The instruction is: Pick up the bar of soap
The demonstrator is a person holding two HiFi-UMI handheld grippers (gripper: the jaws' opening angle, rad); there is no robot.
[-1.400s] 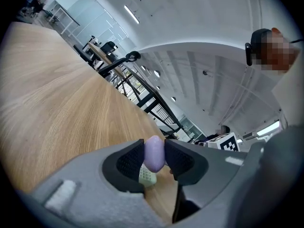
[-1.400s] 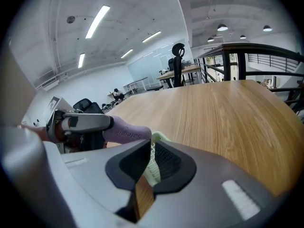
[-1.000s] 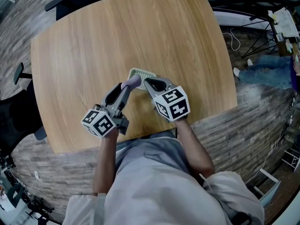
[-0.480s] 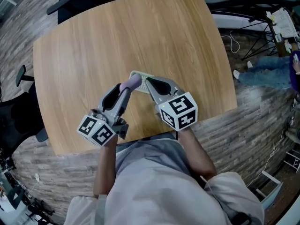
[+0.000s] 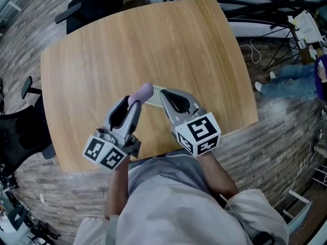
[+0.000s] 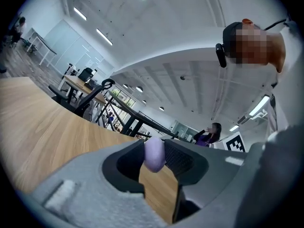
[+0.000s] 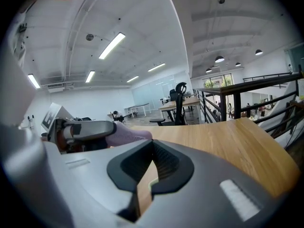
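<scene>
Nearest to us, the left gripper [image 5: 134, 105] has its jaws clamped on the lavender bar of soap [image 5: 143, 91]. It pinches the bar across its narrow sides at the very tips, so most of the bar juts out beyond the pads, apparently clear of the wooden table [image 5: 102, 60]. Just right of it, the right gripper [image 5: 164, 97] has its jaws drawn nearly together on a thin pale sliver. We take this for the rim of the soap dish [image 5: 155, 97], likely gripped to keep the dish steady while the soap comes away. The jaws cover most of the dish. We cannot tell whether it rests on the table or hangs above it.
</scene>
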